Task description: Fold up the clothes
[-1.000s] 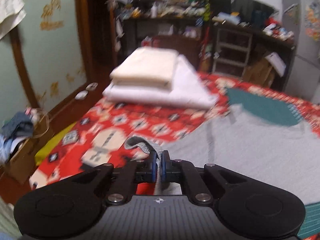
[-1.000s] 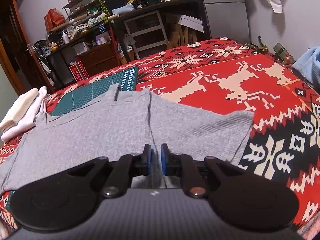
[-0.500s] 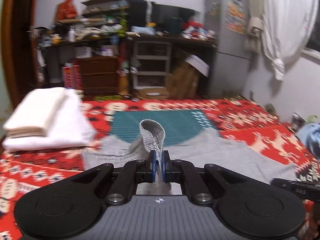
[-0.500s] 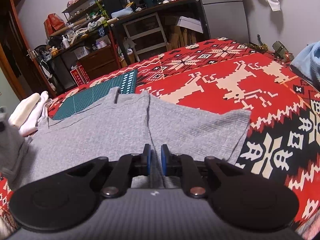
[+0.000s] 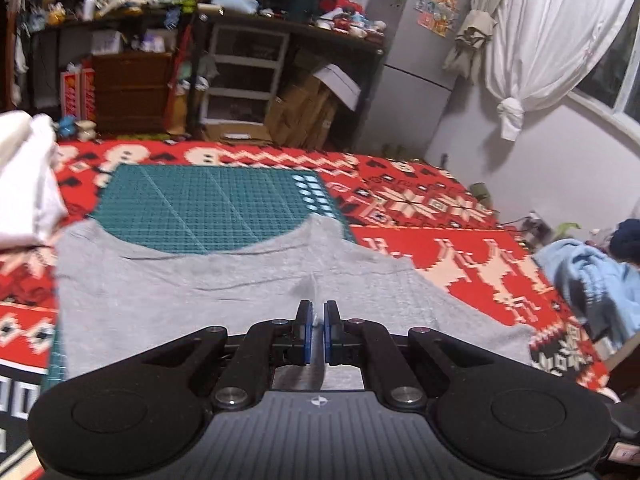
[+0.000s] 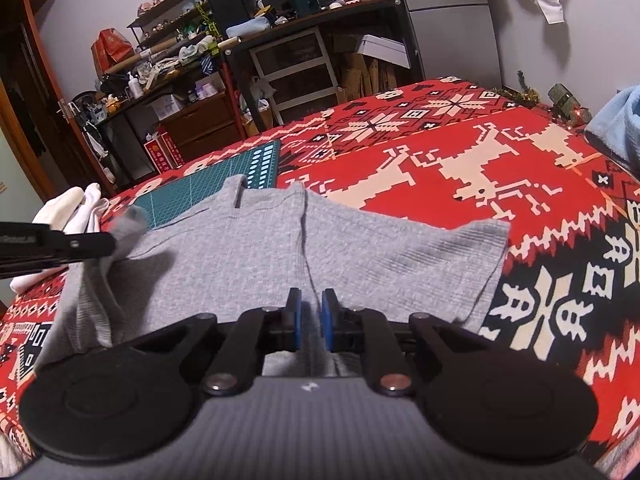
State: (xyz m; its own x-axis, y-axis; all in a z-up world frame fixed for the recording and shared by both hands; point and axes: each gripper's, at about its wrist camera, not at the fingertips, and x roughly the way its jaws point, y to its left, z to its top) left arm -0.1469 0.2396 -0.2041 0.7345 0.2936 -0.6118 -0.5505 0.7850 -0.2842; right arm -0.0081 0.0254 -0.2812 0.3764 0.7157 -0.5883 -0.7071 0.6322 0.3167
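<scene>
Grey shirt (image 6: 248, 248) lies spread across a red patterned blanket (image 6: 460, 152) that covers the whole work surface, with the shirt's far edge overlapping a green gridded cutting mat (image 5: 216, 204). Around this surface the room is crowded: a grey wall (image 5: 560, 160) with a knotted white curtain (image 5: 532, 40) at the window, dark shelving (image 6: 224, 44) loaded with clutter, a drawer unit (image 5: 240, 76) and cardboard boxes (image 5: 308, 108) behind it. A stack of folded white cloth (image 5: 28, 176) sits at the blanket's left side, and a pale blue garment (image 5: 576, 272) is heaped at its right edge.

The right gripper (image 6: 309, 320) rests low over the shirt's near hem, its blue-padded jaws set narrowly apart with a fabric seam running between them; whether they pinch it cannot be told. The left gripper (image 5: 316, 332) is also low over the shirt, jaws a narrow gap apart, something pale between them. In the right wrist view a raised grey fold sits at its black finger (image 6: 76, 244).
</scene>
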